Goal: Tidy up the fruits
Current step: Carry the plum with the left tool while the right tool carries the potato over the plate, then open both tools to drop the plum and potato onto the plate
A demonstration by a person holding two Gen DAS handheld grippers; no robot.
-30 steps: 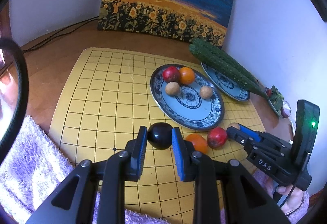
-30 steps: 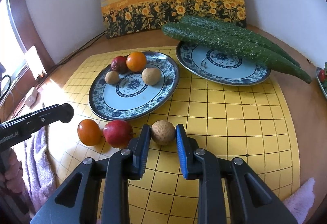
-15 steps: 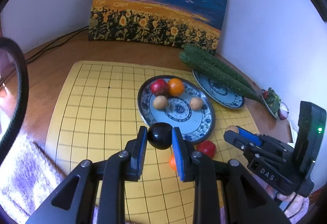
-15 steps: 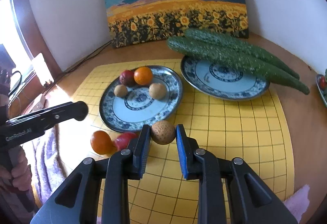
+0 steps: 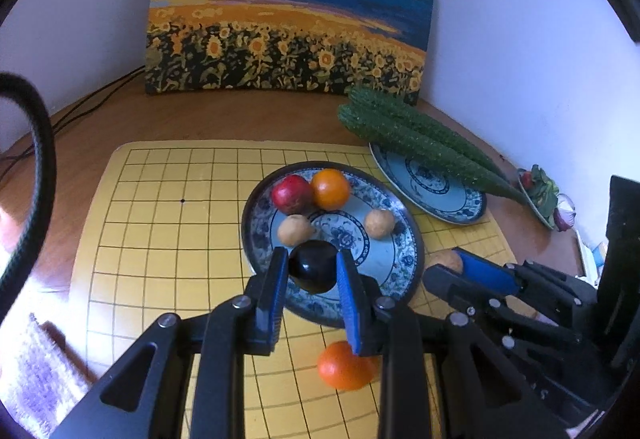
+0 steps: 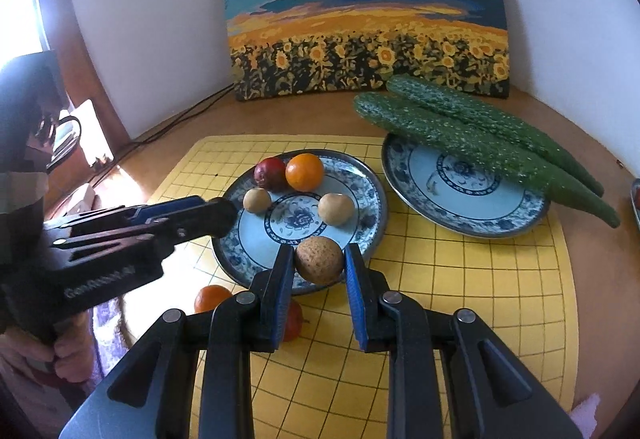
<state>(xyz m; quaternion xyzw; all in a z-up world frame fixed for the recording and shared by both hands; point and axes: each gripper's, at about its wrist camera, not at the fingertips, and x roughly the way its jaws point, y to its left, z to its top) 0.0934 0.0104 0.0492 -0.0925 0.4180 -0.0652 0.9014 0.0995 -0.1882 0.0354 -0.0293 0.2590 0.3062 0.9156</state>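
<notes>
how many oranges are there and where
2. One orange sits at the back of the fruit plate, touching a red fruit. The other orange lies on the yellow mat in front of that plate, partly hidden by the grippers.

Look at the right wrist view: the only lettering you can find there is pale print on the black side of the left tool (image 6: 224, 217), low along its body near the hand that holds it. It seems to begin "Gen" and run on as one word, but it is blurred and you cannot read the rest with any certainty. In the left wrist view, the body of the right tool (image 5: 444, 271) shows you no legible marking. You will find no readable text, number or sign anywhere else in either view.
</notes>
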